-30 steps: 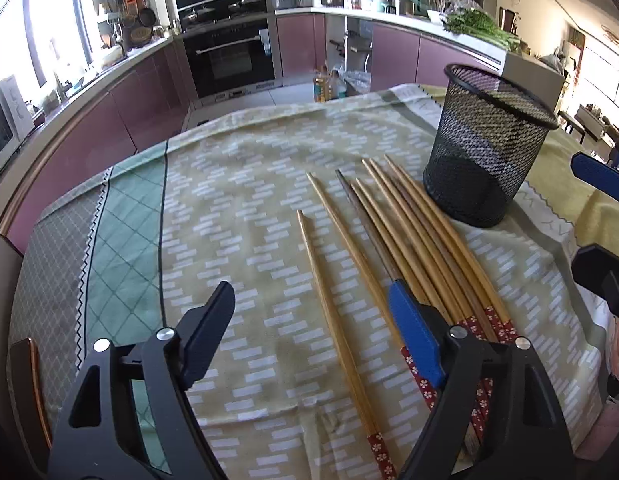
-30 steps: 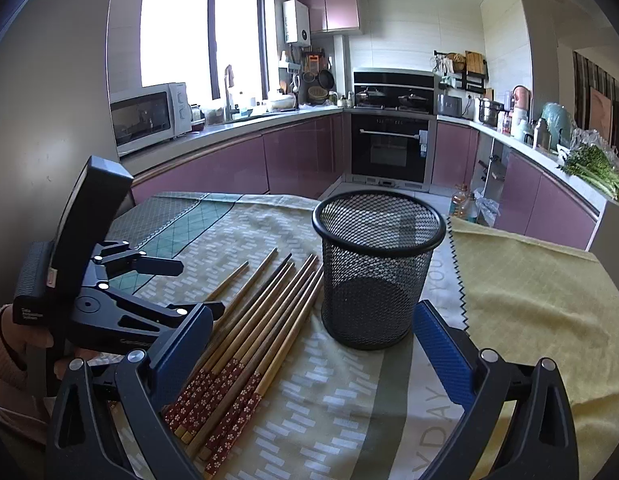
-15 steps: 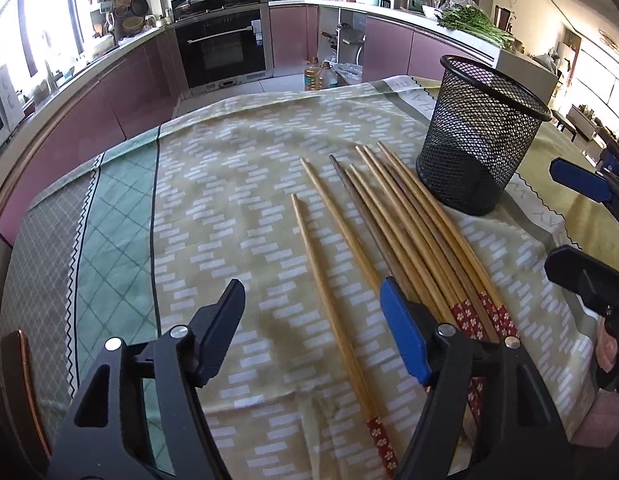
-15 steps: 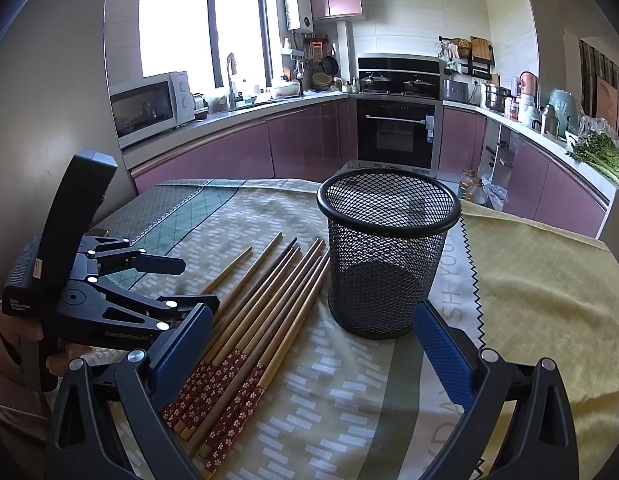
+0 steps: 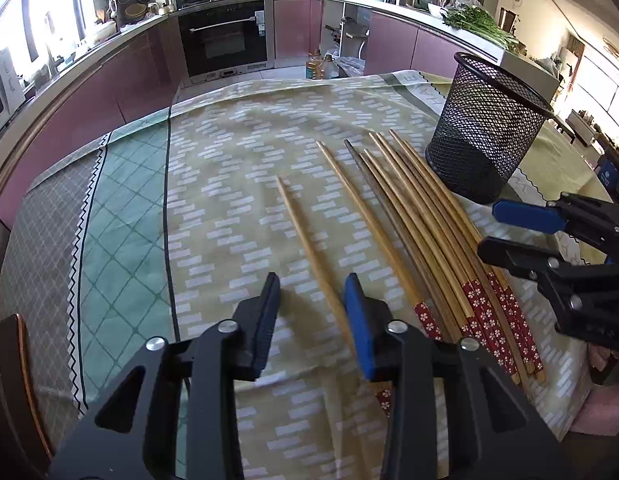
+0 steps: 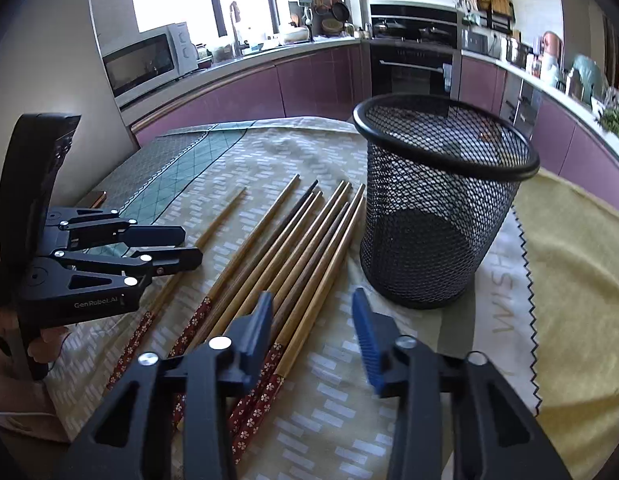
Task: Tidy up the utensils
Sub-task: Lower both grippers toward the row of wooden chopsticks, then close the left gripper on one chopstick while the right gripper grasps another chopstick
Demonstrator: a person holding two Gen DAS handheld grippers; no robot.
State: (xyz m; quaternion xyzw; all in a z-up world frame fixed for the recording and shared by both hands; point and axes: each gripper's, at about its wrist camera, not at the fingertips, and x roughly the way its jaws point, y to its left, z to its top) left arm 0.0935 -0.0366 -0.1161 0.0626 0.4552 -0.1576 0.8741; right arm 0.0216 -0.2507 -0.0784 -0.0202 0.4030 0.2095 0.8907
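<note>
Your left gripper (image 5: 313, 304) had just been closing and straddled the lone pale wooden chopstick (image 5: 305, 236) on the cloth-covered counter (image 5: 229, 184), pads not yet pressing. Your right gripper (image 6: 313, 328) had just been closing too, part-open and holding nothing, its left pad over the bundle of red-flowered wooden chopsticks (image 6: 293, 252) lying just beside the empty black wire-mesh cup (image 6: 441, 200). I judged the risks thus: a thin stick could roll out of the left pads, and the right could pinch several at once and scatter them.
</note>
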